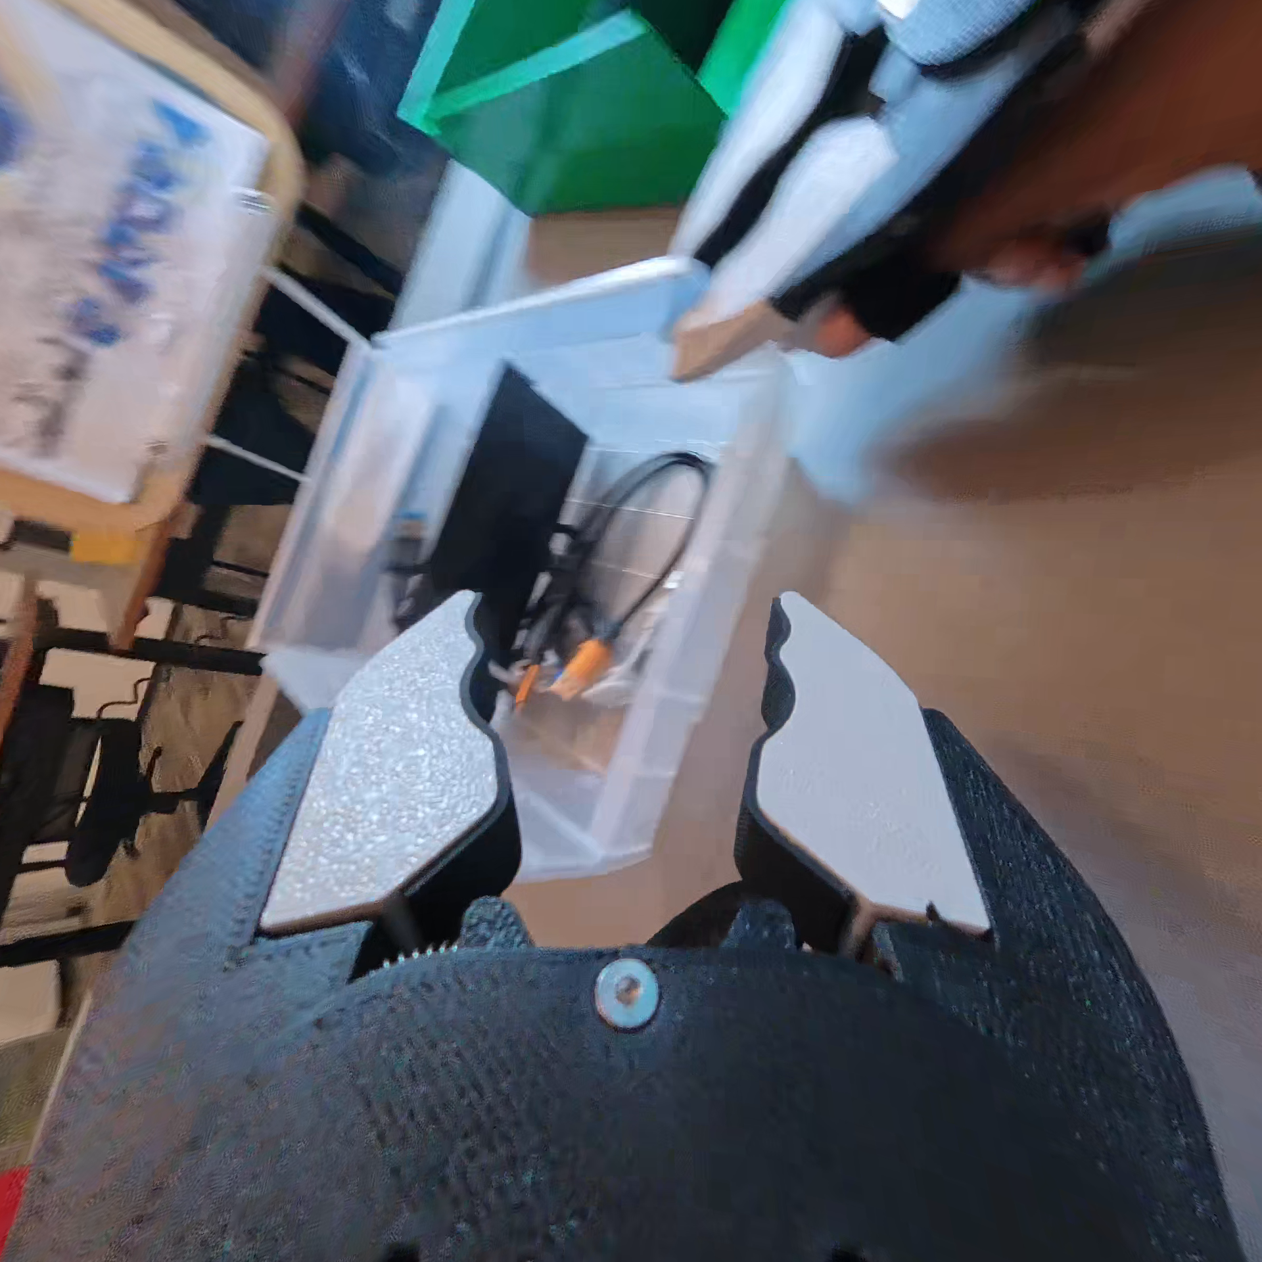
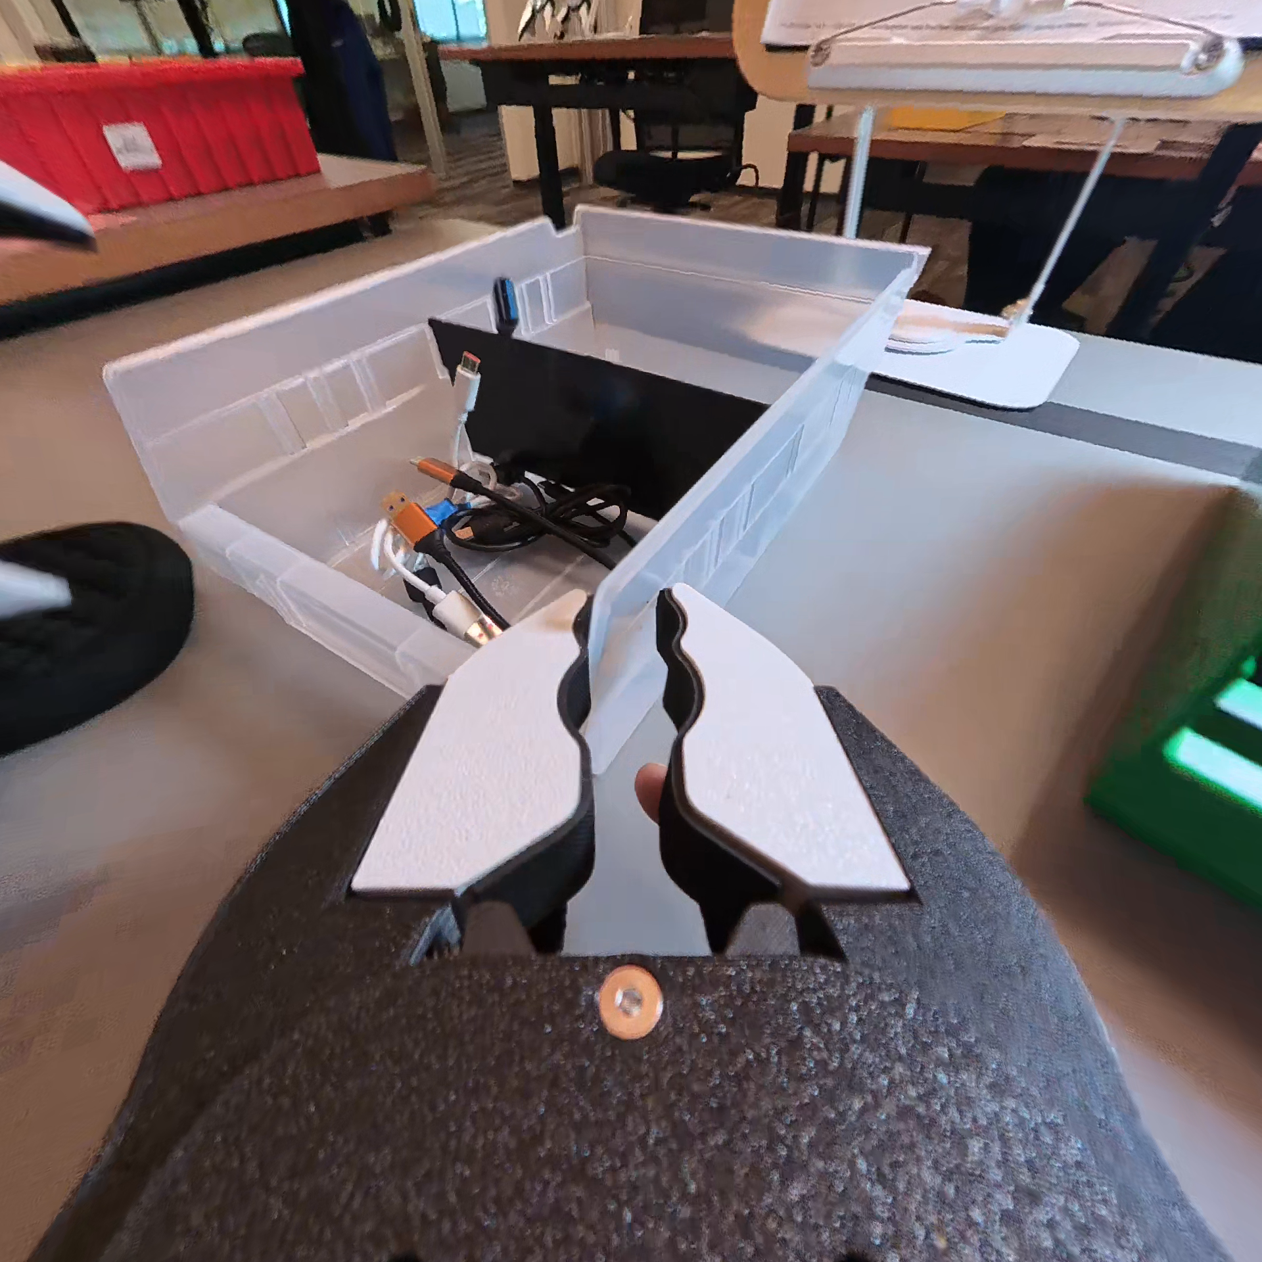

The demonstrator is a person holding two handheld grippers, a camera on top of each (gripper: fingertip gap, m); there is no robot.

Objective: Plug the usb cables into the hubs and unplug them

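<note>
right tool on bin wall, left tool spread over bin

right tool [image 2: 623,672]: fingers nearly together, pinching the near corner of the clear plastic bin's [image 2: 765,471] right wall; wall sits between the two white pads. left tool [image 1: 625,659]: fingers spread wide, nothing between them, aimed at the bin from above; view tilted and blurred.

usb cables [image 2: 519,519]: tangled heap on the bin floor, near compartment. incl. black cords, white cords, orange-sleeved plugs [image 2: 410,522]. one white cable stands up against the black divider [image 2: 614,416]. far compartment behind the divider: contents cannot be told. hubs: cannot be told apart in either view.

bin rests on beige worktop [image 2: 922,614]. green crate [image 2: 1202,765] to the right, apart from bin. red crate [image 2: 157,130] on another table, well behind.
</note>
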